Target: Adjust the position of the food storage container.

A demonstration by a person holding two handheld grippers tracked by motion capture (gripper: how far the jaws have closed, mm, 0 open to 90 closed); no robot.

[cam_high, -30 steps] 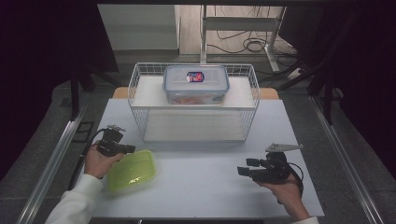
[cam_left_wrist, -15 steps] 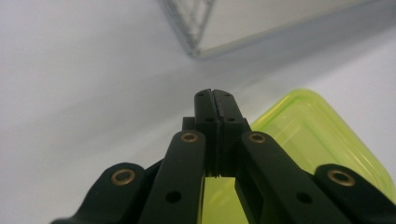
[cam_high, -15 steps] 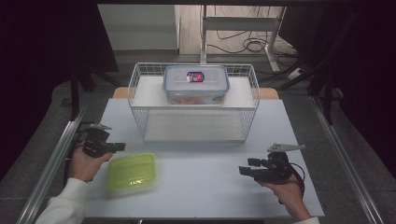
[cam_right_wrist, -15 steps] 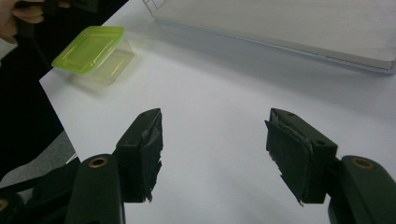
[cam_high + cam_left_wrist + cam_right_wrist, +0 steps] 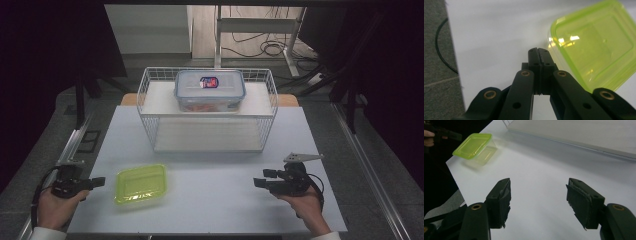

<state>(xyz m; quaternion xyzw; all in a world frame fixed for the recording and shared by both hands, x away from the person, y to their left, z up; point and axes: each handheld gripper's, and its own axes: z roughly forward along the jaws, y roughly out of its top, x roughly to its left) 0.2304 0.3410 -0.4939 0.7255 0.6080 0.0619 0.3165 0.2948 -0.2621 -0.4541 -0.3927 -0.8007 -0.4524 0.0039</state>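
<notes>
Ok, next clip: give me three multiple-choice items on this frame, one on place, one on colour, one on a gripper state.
1. Where is the clear lidded container?
A. in the wire basket
B. on the table's near edge
C. between the right gripper's jaws

2. What colour is the small container on the table?
A. red
B. yellow-green
C. blue

3. How do the left gripper jaws stand?
A. wide apart
B. shut on the small container
C. shut on nothing

Answers:
1 A, the wire walls surround it in the high view.
2 B, its tint is plain in the left gripper view.
3 C, the jaws meet beside the container, apart from it.
</notes>
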